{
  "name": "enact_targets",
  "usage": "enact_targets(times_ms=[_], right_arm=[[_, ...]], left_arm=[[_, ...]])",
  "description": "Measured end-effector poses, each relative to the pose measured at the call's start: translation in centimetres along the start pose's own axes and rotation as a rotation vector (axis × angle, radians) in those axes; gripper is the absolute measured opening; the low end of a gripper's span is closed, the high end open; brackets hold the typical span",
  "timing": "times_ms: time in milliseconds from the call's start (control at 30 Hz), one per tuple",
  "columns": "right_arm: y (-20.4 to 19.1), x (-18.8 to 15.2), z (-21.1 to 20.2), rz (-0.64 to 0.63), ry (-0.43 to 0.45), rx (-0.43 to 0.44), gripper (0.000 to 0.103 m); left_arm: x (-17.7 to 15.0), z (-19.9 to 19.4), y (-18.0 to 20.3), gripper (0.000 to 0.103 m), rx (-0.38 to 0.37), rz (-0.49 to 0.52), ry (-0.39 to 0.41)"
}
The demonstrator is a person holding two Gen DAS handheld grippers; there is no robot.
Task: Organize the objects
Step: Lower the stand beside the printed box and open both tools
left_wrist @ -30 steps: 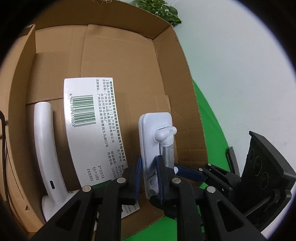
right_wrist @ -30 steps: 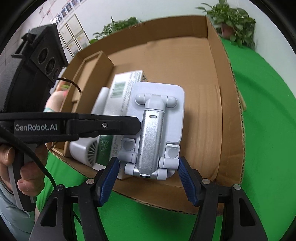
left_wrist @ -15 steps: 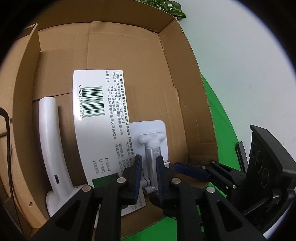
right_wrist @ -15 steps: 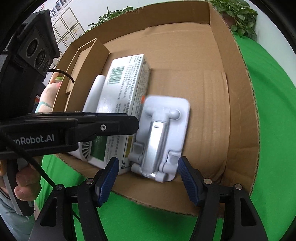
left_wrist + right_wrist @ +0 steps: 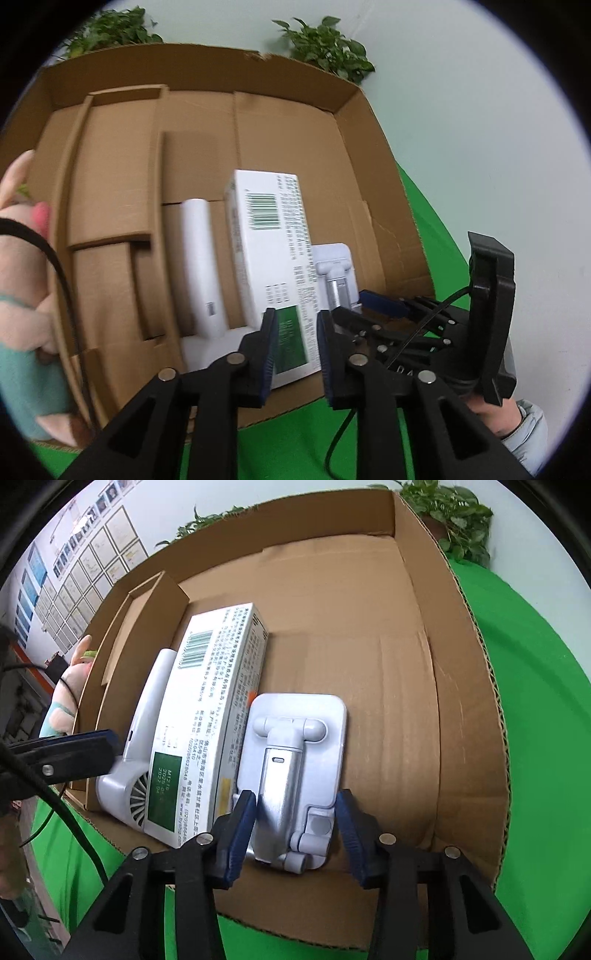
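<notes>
The phone stand (image 5: 295, 771) lay flat on the floor of the cardboard box (image 5: 469, 686), touching the white medicine carton (image 5: 210, 716), with a white handheld fan (image 5: 144, 738) on the carton's far side. The right tongs (image 5: 293, 827) stood open astride the stand's near end, apparently not pressing it; placement looked complete. The left tongs (image 5: 295, 347) hung open, gripping nothing. Judged next: lift clear without nudging the stand. A plush toy (image 5: 26, 258) outside the box was cut off; the carton's print was unreadable.
</notes>
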State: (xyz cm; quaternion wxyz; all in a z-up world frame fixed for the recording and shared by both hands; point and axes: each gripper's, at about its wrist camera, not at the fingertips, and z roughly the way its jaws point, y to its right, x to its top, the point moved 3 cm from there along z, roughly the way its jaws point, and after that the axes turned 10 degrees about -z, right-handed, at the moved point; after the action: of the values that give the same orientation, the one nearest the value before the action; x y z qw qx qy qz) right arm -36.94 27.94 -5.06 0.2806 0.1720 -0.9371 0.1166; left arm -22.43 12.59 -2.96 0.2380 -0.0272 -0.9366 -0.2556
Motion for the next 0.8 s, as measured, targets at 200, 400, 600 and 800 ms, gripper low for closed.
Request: enact_targets(times_ms=[200, 400, 600, 800], right_arm=[[-0.2, -0.2, -0.3, -0.023, 0.02, -0.017, 0.043], [-2.7, -0.5, -3.1, -0.084, 0.134, -0.198, 0.09], [-9.1, -3.1, -7.1, -0.082, 0.407, -0.253, 0.102], [-12.7, -4.5, -6.5, -0.071, 0.483, -0.332, 0.102]], left_arm=[[-1.3, -3.5, -1.8, 0.024, 0.127, 0.009, 0.13], [-3.4, -7.7, -4.8, 0.079, 0.38, 0.027, 0.435], [-6.4, -9.6, -7.8, 0.082, 0.53, -0.006, 0.571], [-7.3, -9.0, -9.8, 0.082, 0.583, -0.025, 0.596]])
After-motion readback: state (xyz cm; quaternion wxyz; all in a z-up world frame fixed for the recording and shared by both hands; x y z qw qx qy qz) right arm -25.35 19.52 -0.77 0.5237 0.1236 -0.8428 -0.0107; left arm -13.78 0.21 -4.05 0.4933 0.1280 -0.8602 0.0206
